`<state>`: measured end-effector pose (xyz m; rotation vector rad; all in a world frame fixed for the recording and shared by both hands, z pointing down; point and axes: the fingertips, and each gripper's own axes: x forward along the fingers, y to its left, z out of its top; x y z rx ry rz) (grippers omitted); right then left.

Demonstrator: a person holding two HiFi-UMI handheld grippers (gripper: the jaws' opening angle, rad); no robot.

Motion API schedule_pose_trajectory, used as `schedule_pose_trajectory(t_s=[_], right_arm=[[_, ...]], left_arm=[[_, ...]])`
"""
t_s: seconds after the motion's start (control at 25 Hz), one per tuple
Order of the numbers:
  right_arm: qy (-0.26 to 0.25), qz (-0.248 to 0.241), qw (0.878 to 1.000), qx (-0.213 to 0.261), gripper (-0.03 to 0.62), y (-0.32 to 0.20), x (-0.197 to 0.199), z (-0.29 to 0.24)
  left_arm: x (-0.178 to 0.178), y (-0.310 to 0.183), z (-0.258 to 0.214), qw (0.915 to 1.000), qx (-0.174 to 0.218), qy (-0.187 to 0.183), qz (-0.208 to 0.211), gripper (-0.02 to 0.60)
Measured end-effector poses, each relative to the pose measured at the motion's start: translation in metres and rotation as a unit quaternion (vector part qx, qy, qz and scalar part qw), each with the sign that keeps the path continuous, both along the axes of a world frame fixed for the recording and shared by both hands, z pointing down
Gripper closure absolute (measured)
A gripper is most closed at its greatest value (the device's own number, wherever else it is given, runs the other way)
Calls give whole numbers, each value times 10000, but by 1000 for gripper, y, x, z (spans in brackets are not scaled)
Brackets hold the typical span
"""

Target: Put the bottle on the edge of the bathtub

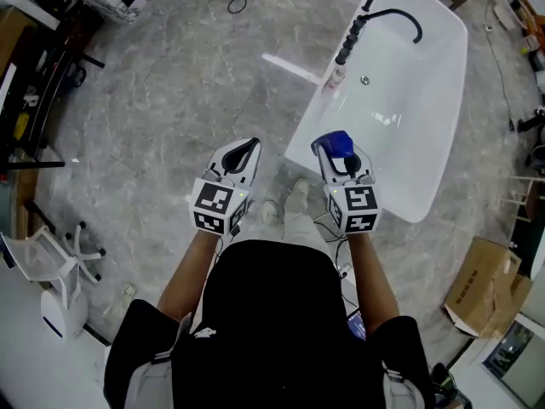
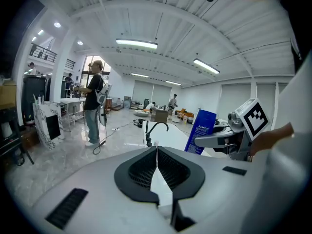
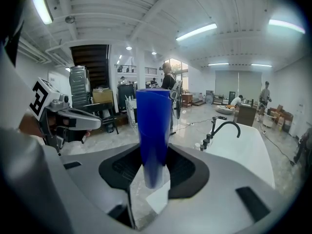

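Note:
A blue bottle point(image 3: 154, 130) stands upright between the jaws of my right gripper point(image 1: 339, 153), which is shut on it; the same blue bottle point(image 1: 338, 145) shows over the near end of the white bathtub point(image 1: 426, 126) in the head view and as a blue bottle point(image 2: 200, 130) in the left gripper view. My left gripper point(image 1: 241, 155) hangs over the marble floor left of the tub, jaws shut with nothing between them. The tub's black faucet point(image 1: 375, 20) curves over its far left rim.
A small pale bottle point(image 1: 338, 76) stands on the tub's left rim by the faucet. Cardboard boxes point(image 1: 490, 284) lie at the right, a white stool point(image 1: 51, 267) at the left. My feet point(image 1: 285, 203) are at the tub's near end. A person point(image 2: 93, 104) stands farther off.

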<state>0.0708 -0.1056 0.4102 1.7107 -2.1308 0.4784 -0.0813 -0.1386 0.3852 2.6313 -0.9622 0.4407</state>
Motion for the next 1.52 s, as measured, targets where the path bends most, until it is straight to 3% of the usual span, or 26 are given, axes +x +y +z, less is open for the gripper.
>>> schedule_pose_trajectory(t_s=[0.2,0.56,0.88,1.52], right_arm=[[11,-106,9993,-352,430,-11,12,39],[-64,-490,9946,-911,431,-34,25,110],[-66,-770,9897,-1202,430,-52,26,166],[20,-1112,9799,-1653,430,-78,25,265]], left_arm=[[16,-11,37,9995,-212,-210,143,561],[42,-32,93,9969,-550,-555,47,561],[39,-35,142,9920,-950,-821,-116,561],[17,-25,198,9824,-1361,-1193,-473,561]])
